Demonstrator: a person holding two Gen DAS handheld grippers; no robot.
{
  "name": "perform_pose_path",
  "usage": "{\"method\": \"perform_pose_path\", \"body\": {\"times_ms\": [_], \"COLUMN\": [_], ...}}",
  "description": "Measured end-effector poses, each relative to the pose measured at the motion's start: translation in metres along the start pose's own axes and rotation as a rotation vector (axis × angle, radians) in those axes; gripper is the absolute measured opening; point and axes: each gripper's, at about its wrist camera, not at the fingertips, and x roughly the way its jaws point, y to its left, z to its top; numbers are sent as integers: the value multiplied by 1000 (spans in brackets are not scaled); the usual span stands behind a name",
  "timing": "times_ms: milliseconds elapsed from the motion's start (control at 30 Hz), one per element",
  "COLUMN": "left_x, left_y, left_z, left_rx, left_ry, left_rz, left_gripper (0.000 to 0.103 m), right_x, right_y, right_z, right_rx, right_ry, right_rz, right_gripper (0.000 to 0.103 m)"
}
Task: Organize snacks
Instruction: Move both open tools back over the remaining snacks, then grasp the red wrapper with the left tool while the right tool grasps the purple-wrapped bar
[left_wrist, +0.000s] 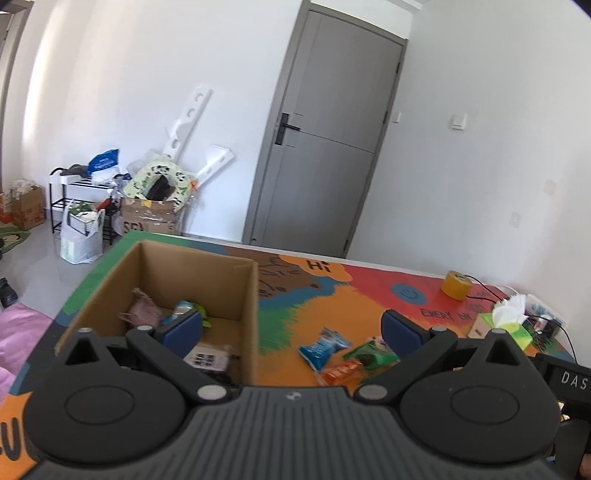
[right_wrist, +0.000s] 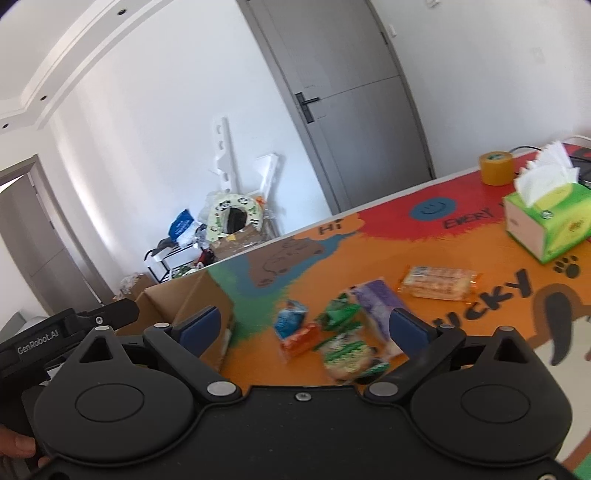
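My right fingers (right_wrist: 304, 326) stand wide and empty; the snack pile (right_wrist: 332, 332) lies on the desk between them at twelve o'clock, nearer than my left fingers (left_wrist: 291, 328), also wide, box (left_wrist: 255, 306) at ten.

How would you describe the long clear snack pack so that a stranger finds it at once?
Start at the green tissue box on the colourful table. Just in front of it, apart from the snack pile, lies the long pack: flat, clear, pale biscuits inside, orange ends.
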Motion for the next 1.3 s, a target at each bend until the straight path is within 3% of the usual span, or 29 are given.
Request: {"method": "perform_pose_path", "body": {"times_ms": [367,600,700,867,1300], "left_x": [18,36,44,62,113], "left_y": [-28,-41,-45,-50,-55], "left_z": [-12,-18,-22,-28,-42], "left_rx": [26,42,48,64,66], "left_ry": [46,72,89,120,192], "left_rz": [-87,-112,-116,-123,-94], "left_gripper": [102,100,91,66,53], "right_x": [-7,2,6,15,56], "right_y": [-32,-49,-54,-62,-76], "right_z": [2,-1,-2,-4,-6], "right_rx": [24,46,49,63,82], "right_ry": [-8,17,22,37,97], "right_rz": [-58,-80,-87,-90,-90], "right_gripper": [98,85,81,73,68]}}
